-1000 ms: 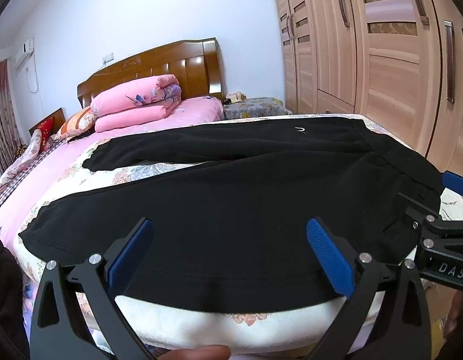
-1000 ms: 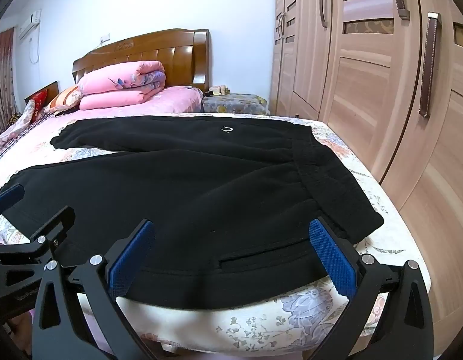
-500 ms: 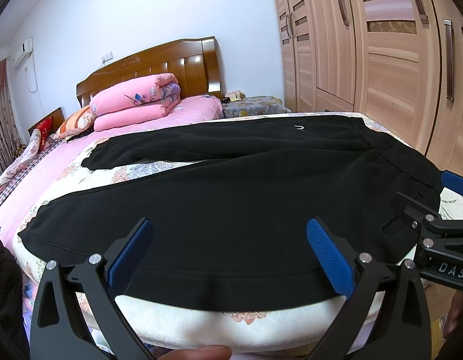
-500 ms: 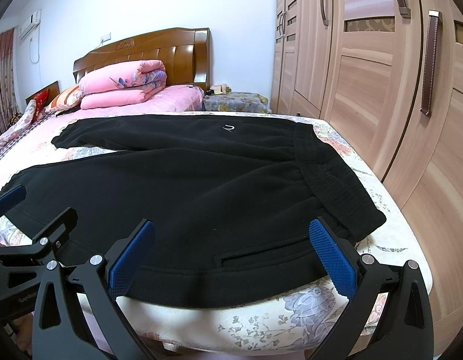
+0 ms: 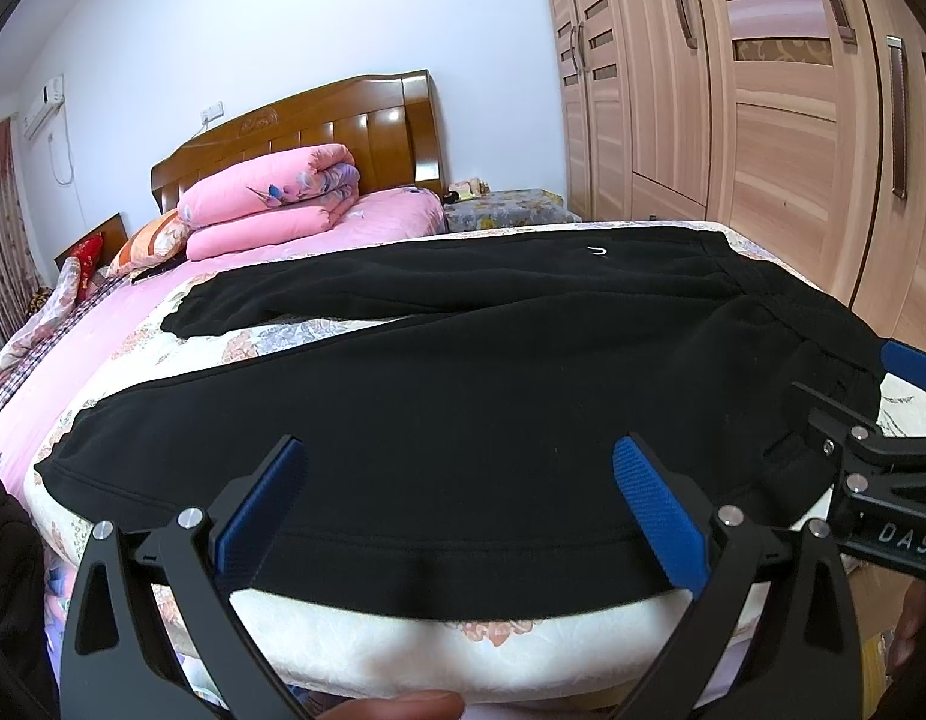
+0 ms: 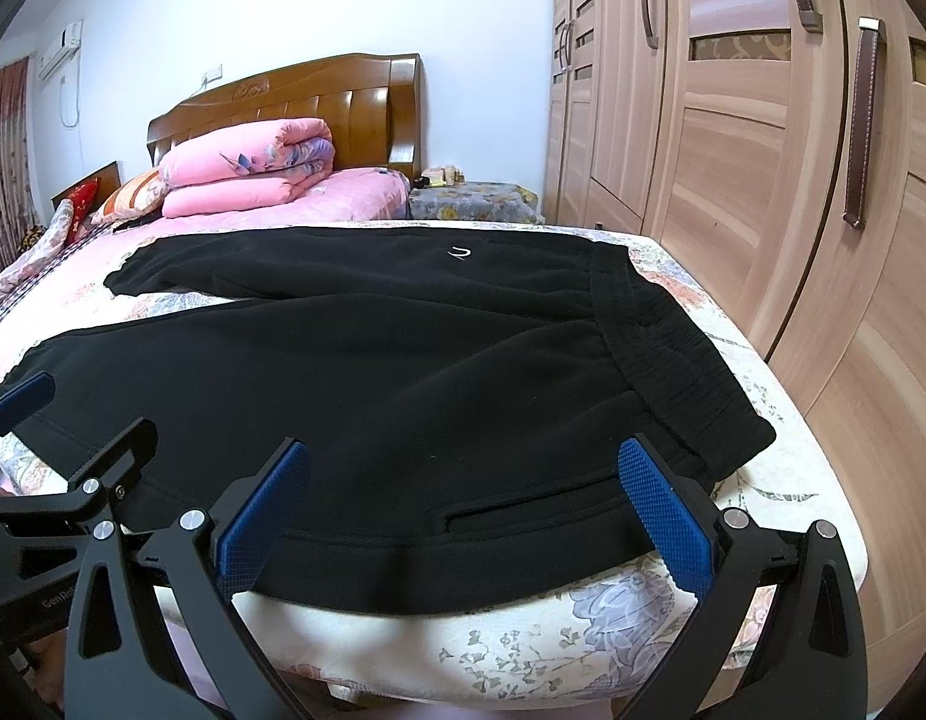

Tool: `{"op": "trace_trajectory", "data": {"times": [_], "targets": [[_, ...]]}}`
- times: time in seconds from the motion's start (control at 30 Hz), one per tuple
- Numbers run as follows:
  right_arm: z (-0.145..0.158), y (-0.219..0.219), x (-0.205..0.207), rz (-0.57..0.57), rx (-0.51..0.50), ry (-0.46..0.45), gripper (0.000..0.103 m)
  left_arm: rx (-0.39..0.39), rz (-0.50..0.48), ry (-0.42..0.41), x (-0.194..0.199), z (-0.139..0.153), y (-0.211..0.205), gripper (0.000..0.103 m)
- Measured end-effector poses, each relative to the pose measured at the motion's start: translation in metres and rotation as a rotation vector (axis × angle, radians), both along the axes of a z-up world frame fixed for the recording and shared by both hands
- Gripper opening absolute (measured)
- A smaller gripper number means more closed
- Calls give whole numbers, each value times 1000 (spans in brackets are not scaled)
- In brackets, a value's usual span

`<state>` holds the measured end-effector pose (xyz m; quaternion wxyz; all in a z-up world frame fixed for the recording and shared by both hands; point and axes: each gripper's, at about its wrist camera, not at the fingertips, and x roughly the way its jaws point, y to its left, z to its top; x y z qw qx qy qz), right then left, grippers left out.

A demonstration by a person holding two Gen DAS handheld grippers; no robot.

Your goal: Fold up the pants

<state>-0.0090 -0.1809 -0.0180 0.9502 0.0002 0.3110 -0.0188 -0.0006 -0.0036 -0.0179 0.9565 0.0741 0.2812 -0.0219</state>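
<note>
Black pants (image 5: 463,396) lie spread flat across the foot of the bed, waistband (image 6: 673,348) to the right, two legs running left. A small white logo (image 6: 460,253) marks the far leg. My left gripper (image 5: 457,480) is open and empty, hovering over the near hem of the near leg. My right gripper (image 6: 463,486) is open and empty over the near edge by the hip pocket (image 6: 523,516). Each gripper shows at the side of the other's view.
The bed (image 6: 523,642) has a floral cover and a drop-off at its near edge. Folded pink quilts (image 5: 271,204) lie by the wooden headboard (image 5: 319,126). A wooden wardrobe (image 6: 763,180) stands close on the right. A nightstand (image 6: 469,201) is at the back.
Both grippers have drifted slightly; the view of the pants is almost unchanged. Both stay open and the pants have not moved.
</note>
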Motion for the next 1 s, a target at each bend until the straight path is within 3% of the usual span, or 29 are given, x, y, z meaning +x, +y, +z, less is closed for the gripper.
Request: {"op": "trace_trajectory", "data": {"times": [1.0], "targets": [[-1,0,3,6,0,12,99,-4,3,29,0,-6,1,102]]}}
